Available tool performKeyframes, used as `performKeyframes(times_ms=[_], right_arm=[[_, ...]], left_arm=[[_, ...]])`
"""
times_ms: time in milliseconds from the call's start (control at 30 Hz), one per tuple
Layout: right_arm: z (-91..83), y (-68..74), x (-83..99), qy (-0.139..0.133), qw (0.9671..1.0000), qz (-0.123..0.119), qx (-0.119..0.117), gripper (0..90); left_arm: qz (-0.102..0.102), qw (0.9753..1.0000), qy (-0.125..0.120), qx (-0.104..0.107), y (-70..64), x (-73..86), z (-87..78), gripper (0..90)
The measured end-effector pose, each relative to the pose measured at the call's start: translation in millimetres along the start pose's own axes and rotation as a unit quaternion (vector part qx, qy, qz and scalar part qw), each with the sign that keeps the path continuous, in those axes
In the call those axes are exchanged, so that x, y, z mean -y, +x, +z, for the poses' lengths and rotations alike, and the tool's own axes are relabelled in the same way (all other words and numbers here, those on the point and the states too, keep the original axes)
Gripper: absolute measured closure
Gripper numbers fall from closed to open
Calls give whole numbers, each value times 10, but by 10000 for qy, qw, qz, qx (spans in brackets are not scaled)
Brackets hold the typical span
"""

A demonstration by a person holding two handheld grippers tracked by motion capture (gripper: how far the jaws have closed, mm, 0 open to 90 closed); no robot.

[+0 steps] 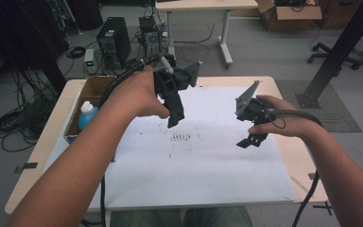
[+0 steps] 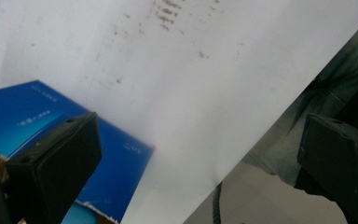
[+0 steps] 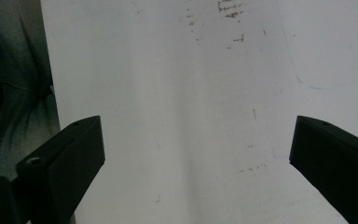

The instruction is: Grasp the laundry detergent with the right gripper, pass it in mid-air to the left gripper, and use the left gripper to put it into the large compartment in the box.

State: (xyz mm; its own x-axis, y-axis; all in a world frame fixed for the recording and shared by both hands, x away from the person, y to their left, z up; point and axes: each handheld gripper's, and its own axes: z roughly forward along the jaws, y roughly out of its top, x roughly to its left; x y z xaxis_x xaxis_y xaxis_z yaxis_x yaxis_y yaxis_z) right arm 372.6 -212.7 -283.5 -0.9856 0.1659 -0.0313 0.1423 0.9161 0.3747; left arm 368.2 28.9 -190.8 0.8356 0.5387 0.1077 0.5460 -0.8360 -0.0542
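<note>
- Bottle (image 1: 87, 113): it stands upright in the open cardboard box (image 1: 94, 85) at the sheet's left edge, white cap up, blue body below. It is the nearest graspable thing to the left gripper (image 1: 176, 118).
- Handling, as a guess: light plastic, smooth and fairly stiff, likely to slip or tip if pinched at the cap. The body just under the shoulder looks the safer hold.
- The left gripper hangs above the white sheet (image 1: 194, 165), right of the box; its jaws stand wide apart and empty.
- The right gripper (image 1: 251, 141) hovers over the sheet's right half, jaws likewise spread with nothing between them.
- A blue carton (image 2: 42, 116) lies at the sheet's left edge, beside the box.
- Room: the sheet itself is bare but for faint smudges, so there is free space to set things down. The box walls hem in the bottle, so an approach from above seems easiest.
</note>
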Motion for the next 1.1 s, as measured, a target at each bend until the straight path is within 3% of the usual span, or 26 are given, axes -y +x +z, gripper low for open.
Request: performKeyframes(times_ms=[500,800,933,1000,1100], right_arm=[[-25,8,-83,256,9997,-1,-3,32],[-16,-9,-109,325,9994,-49,-43,32],[8,-39,-116,338,9994,-67,-68,33],[19,-56,-120,353,9993,-89,-95,33],[33,-88,-122,362,9992,-98,-122,33]], left_arm=[[329,9992,-200,88,18,30,263,2],[602,9980,-121,157,67,61,431,2],[911,9957,-65,158,83,66,496,2],[1223,9924,11,113,75,63,545,2],[1500,9885,83,152,63,57,621,2]])
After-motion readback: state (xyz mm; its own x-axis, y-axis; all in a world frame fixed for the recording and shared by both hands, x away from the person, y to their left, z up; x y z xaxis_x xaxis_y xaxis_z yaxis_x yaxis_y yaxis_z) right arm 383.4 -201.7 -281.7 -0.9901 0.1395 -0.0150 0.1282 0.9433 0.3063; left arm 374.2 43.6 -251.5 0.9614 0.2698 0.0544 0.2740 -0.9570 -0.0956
